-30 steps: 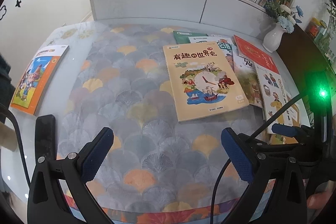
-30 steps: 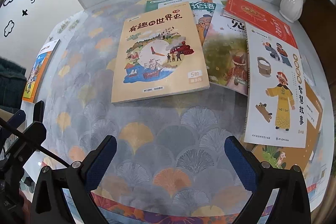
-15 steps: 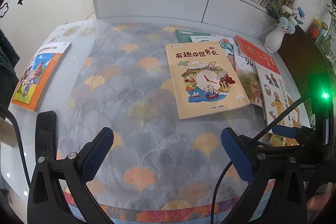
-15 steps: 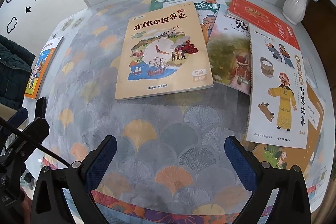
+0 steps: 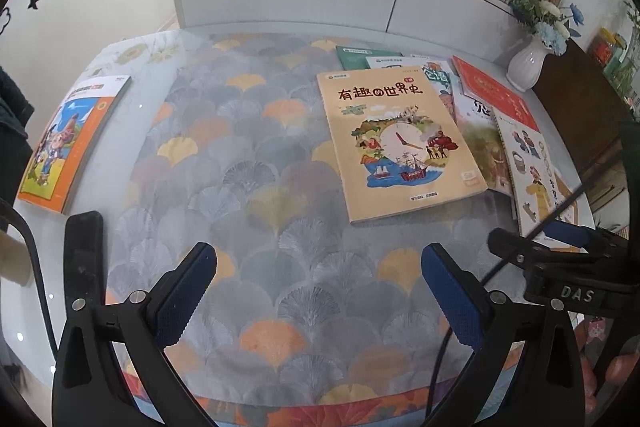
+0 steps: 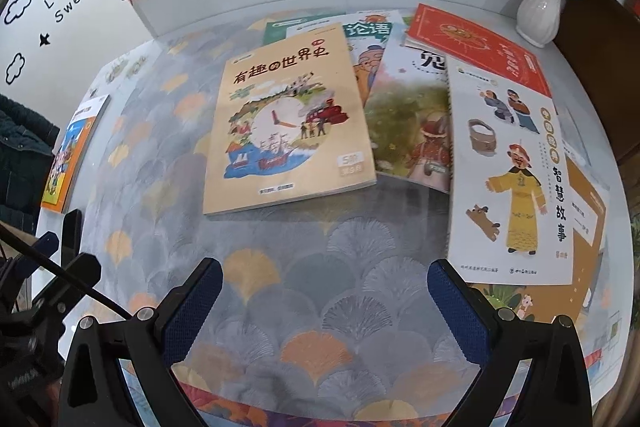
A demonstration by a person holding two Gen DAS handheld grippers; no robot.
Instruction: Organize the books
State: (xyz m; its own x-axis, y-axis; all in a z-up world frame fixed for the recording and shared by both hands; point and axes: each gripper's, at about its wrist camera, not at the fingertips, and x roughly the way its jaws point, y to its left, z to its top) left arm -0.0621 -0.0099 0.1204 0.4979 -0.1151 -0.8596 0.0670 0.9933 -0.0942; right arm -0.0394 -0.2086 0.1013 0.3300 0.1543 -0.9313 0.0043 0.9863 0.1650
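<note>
I held both tongs released and empty above the counter (image 6: 304, 307). The tan world-history book (image 6: 288, 123) lay flat ahead of my right tongs (image 6: 325, 299), its long axis running away from me. From the left tongs (image 5: 319, 291) it sat farther off, ahead and rightward, so I judged the right nearer.

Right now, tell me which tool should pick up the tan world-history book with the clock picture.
Right. The right tool is open with the tan clock-cover book straight ahead; from the open left tool that book lies off to the right.
</note>
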